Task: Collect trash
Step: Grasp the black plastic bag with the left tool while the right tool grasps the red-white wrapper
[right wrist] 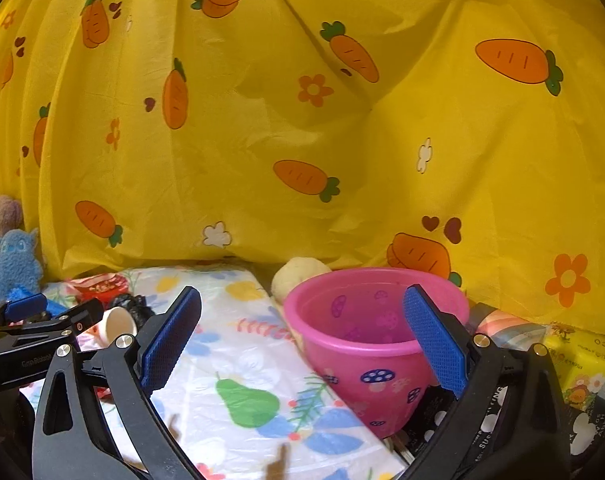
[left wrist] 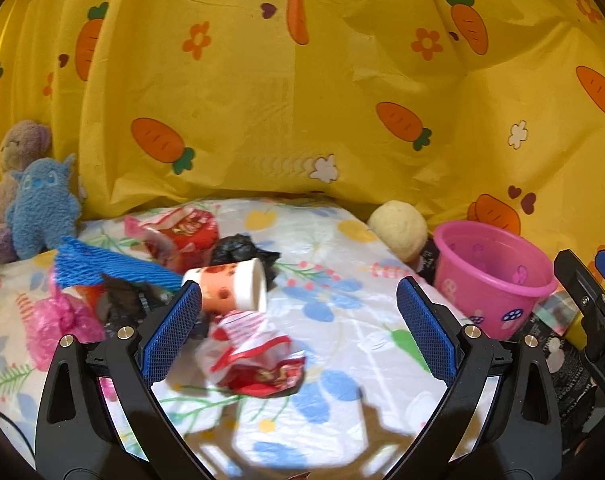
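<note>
Trash lies on a floral sheet (left wrist: 342, 328): a paper cup (left wrist: 230, 286) on its side, a red and white wrapper (left wrist: 258, 356), a black crumpled bag (left wrist: 242, 250), a red packet (left wrist: 182, 232), blue foam net (left wrist: 110, 266) and pink plastic (left wrist: 58, 328). My left gripper (left wrist: 298, 300) is open above the wrapper, its left finger beside the cup. A pink bucket (right wrist: 366, 340) stands at the right. My right gripper (right wrist: 302, 320) is open and empty, its right finger over the bucket's mouth. The cup also shows in the right wrist view (right wrist: 118, 322).
A yellow carrot-print curtain (left wrist: 302, 100) hangs behind. Two plush toys (left wrist: 34, 200) sit at the back left. A cream ball (left wrist: 400, 228) lies behind the bucket. Black and yellow packages (right wrist: 582, 368) lie to the right of the bucket.
</note>
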{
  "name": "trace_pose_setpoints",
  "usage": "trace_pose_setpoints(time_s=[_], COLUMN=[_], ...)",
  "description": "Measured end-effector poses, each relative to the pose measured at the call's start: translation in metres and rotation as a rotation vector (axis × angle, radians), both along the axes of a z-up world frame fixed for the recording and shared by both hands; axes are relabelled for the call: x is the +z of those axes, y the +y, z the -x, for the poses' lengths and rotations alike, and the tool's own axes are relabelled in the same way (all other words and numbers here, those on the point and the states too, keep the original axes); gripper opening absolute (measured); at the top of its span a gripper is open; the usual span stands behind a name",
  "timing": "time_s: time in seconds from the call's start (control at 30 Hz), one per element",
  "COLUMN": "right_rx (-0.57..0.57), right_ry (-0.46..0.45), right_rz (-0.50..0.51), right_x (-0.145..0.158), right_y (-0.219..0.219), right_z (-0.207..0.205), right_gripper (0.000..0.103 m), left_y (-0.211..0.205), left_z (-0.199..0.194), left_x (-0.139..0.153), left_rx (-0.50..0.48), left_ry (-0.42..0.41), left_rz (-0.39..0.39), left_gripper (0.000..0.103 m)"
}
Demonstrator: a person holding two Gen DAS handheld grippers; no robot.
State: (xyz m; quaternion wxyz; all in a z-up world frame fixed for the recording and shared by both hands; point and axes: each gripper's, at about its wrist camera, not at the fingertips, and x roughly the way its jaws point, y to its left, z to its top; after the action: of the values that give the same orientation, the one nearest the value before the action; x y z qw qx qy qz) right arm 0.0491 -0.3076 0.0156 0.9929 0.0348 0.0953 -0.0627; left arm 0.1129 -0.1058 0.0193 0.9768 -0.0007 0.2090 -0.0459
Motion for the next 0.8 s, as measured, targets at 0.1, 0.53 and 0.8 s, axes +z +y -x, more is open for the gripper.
trace_pose_setpoints(time_s=[0.1, 0.53, 0.8], right_rx=[0.062, 0.242, 0.258], right_ry=[0.018, 0.133, 0.178], right_rz=[0.001, 0.021, 0.036], right_x=[-0.006, -0.034, -0.044], right_y=[0.025, 0.114, 0.127], right_z=[0.000, -0.019, -0.033], right_gripper=[0.097, 0.094, 0.094], left_y=[0.029, 0.108, 0.094], left_z=[0.011, 0.031, -0.002], left_x=[-0.006, -0.026, -0.034], left_rx=[0.070, 0.184, 0.119], left_ry=[-0.002, 0.022, 0.081], left_rz=[-0.007, 0.002, -0.031], left_gripper=[0.096, 0.096, 0.096])
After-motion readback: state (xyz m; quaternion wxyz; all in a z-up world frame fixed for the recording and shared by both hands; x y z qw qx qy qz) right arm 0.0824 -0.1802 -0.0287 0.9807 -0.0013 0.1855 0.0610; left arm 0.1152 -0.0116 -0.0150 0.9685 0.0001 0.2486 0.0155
